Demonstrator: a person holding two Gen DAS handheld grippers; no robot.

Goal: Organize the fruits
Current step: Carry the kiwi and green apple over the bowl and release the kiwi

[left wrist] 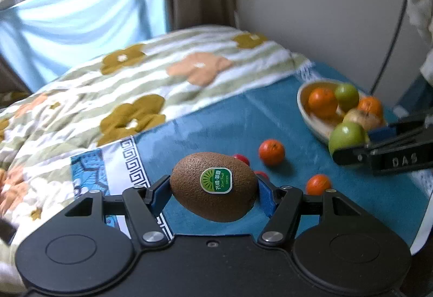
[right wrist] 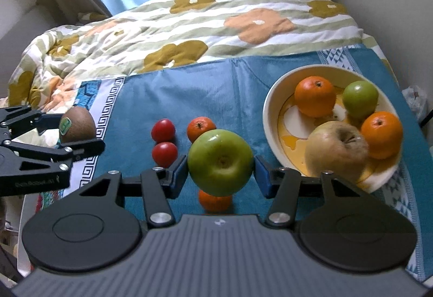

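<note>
1. A bed carries everything: a flowered quilt (right wrist: pixel 189 26) covers its far half and a teal cloth (right wrist: pixel 167 96) its near half.
2. A cream bowl (right wrist: pixel 273 96) sits at the right edge of the teal cloth; inside lie two oranges (right wrist: pixel 315 96), a small green apple (right wrist: pixel 360 99) and a pale yellowish apple (right wrist: pixel 337 149).
3. The right hand-held gripper (right wrist: pixel 220 175) clamps a big green apple (right wrist: pixel 220 161) between its blue pads, lifted above the cloth just left of the bowl.
4. The left hand-held gripper (left wrist: pixel 213 192) grips a brown kiwi (left wrist: pixel 213 186) with a green sticker, raised over the cloth's left, patterned edge.
5. Loose on the cloth between them: two small mandarins (right wrist: pixel 200 128) and two red tomatoes (right wrist: pixel 163 130).
</note>
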